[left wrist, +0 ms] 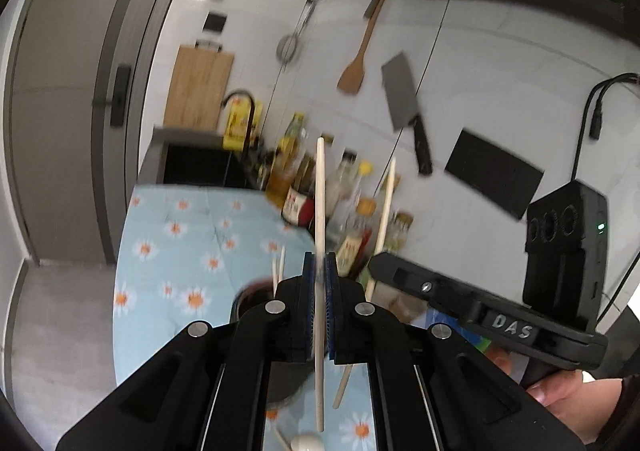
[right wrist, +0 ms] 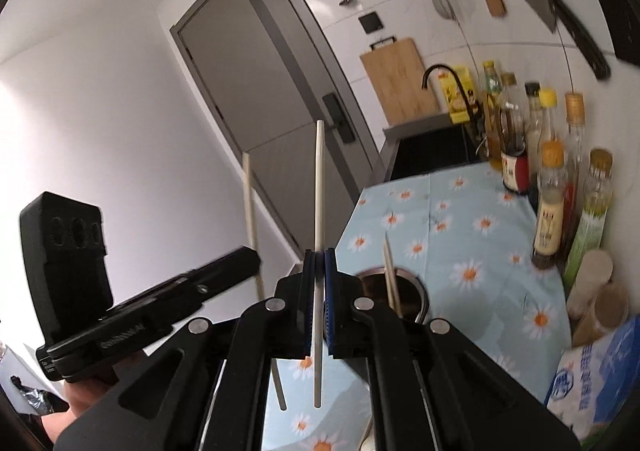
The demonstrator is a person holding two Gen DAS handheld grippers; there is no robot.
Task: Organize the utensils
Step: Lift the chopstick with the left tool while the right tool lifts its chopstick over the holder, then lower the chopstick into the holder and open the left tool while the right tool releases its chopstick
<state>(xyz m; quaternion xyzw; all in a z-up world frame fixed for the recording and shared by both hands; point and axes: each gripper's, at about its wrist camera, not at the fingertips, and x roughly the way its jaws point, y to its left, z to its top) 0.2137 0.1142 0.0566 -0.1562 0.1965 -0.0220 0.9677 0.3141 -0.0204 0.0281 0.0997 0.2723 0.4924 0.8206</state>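
My left gripper [left wrist: 320,265] is shut on a pale chopstick [left wrist: 320,195] that stands upright between its blue pads. My right gripper [right wrist: 319,263] is shut on another pale chopstick [right wrist: 319,187], also upright. Each view shows the other gripper with its chopstick beside it: the right one [left wrist: 385,211] in the left wrist view, the left one [right wrist: 251,219] in the right wrist view. A dark round utensil holder [right wrist: 404,291] stands on the floral cloth just beyond the fingers, with a chopstick [right wrist: 390,271] in it. The holder [left wrist: 250,299] is partly hidden in the left wrist view.
A counter with a blue daisy tablecloth [right wrist: 472,219]. Bottles [right wrist: 552,191] line the wall side. A blue and white bag [right wrist: 600,375] lies at right. A sink with black tap [right wrist: 440,75], a cutting board [right wrist: 400,79], a hanging cleaver [left wrist: 404,99] and spatula [left wrist: 354,71] are behind.
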